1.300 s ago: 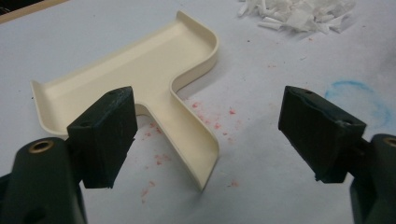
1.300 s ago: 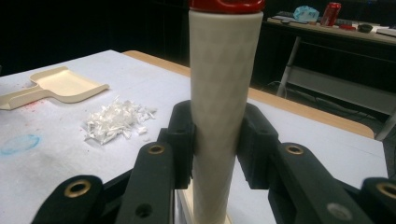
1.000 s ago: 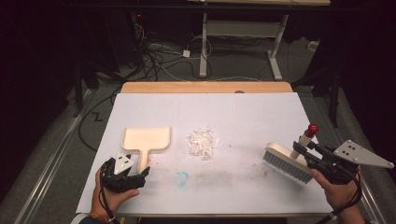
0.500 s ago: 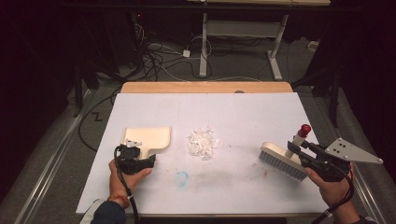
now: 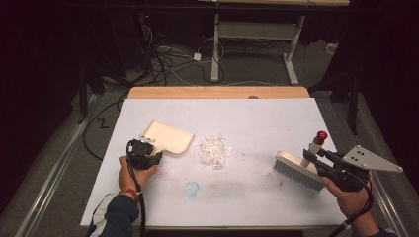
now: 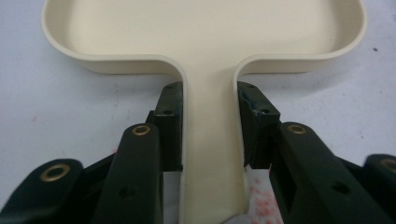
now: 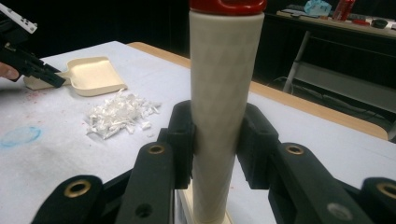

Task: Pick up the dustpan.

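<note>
Left gripper now forward, freshly clamped on dustpan handle.

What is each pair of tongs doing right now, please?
Left tongs: just closed on the dustpan by its handle.
Right tongs: shut on the brush by its upright handle.

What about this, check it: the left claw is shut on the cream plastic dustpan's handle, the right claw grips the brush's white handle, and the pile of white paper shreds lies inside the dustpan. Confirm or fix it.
One thing is wrong: the pile of white paper shreds lies on the table beside the cream plastic dustpan, not inside it, as the high view shows. The left claw is shut on the dustpan's handle, and the right claw grips the brush's white handle.
</note>
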### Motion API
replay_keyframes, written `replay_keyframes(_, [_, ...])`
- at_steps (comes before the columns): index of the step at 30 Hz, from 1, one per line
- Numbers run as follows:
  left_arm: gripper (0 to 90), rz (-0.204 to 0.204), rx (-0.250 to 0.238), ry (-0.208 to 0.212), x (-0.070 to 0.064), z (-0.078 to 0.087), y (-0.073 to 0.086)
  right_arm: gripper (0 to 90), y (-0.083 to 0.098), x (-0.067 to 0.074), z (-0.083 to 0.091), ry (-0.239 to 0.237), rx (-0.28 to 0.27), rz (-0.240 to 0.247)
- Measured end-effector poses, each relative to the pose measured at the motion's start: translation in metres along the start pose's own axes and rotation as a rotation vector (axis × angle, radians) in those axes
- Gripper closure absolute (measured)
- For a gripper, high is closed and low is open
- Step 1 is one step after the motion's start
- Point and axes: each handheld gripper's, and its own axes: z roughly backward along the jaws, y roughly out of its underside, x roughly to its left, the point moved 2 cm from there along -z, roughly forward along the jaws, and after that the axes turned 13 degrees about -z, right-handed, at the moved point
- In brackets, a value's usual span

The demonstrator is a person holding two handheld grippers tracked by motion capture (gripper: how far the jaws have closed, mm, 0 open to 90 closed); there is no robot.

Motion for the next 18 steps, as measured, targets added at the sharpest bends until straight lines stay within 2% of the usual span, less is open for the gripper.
replay_keyframes(3, [63.8, -0.011, 0.007, -0.003, 0.004, 0.000, -0.004, 69.6, 0.000, 0.000, -0.001, 0.004, 0.002, 0.003])
replay_keyframes(4, [63.9, -0.039, 0.016, -0.016, 0.007, 0.004, -0.008, 69.6, 0.000, -0.001, -0.001, 0.004, 0.001, 0.003])
replay_keyframes(7, [63.9, -0.088, 0.029, -0.012, 0.007, 0.015, -0.011, 69.6, 0.001, -0.002, 0.000, 0.005, 0.002, -0.001])
replay_keyframes(10, [63.9, -0.111, 0.030, -0.019, 0.006, 0.024, -0.011, 69.6, 0.001, -0.003, 0.000, 0.012, 0.001, -0.002])
replay_keyframes(11, [63.9, -0.132, 0.030, -0.023, 0.005, 0.033, -0.011, 69.7, 0.001, -0.003, 0.000, 0.013, 0.001, -0.010])
replay_keyframes(13, [63.9, -0.150, 0.030, 0.000, 0.005, 0.041, -0.008, 69.6, 0.001, -0.004, 0.000, 0.013, 0.004, -0.004])
replay_keyframes(15, [63.9, -0.166, 0.023, -0.007, 0.001, 0.047, -0.005, 69.7, 0.001, -0.004, -0.001, 0.013, 0.006, -0.010])
replay_keyframes(18, [63.9, -0.178, 0.020, 0.015, -0.002, 0.055, -0.001, 69.6, 0.002, -0.005, -0.001, 0.018, 0.004, -0.018])
